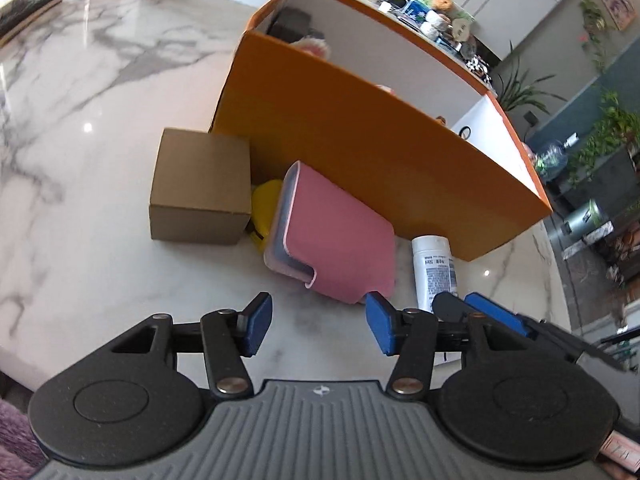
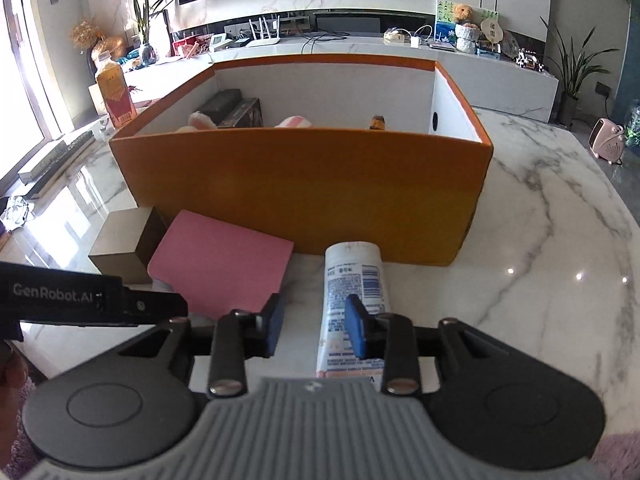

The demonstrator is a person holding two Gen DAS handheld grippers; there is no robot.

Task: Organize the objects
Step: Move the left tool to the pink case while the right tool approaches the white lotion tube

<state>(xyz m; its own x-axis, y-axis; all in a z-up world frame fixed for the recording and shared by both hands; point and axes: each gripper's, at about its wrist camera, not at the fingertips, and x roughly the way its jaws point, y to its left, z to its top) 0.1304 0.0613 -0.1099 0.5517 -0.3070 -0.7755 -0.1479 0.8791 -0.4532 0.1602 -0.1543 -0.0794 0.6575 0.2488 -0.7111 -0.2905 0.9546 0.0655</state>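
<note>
A large orange box with white inner walls stands on the marble table and holds several items; it also shows in the right wrist view. In front of it lie a pink lidded container, a brown cardboard box, a yellow object and a white tube. My left gripper is open, just short of the pink container. My right gripper is open, its fingers above the white tube.
The marble table curves away on the left. A juice bottle stands on the table at the far left. A low TV cabinet with ornaments is behind. A small pink heater sits on the floor at right.
</note>
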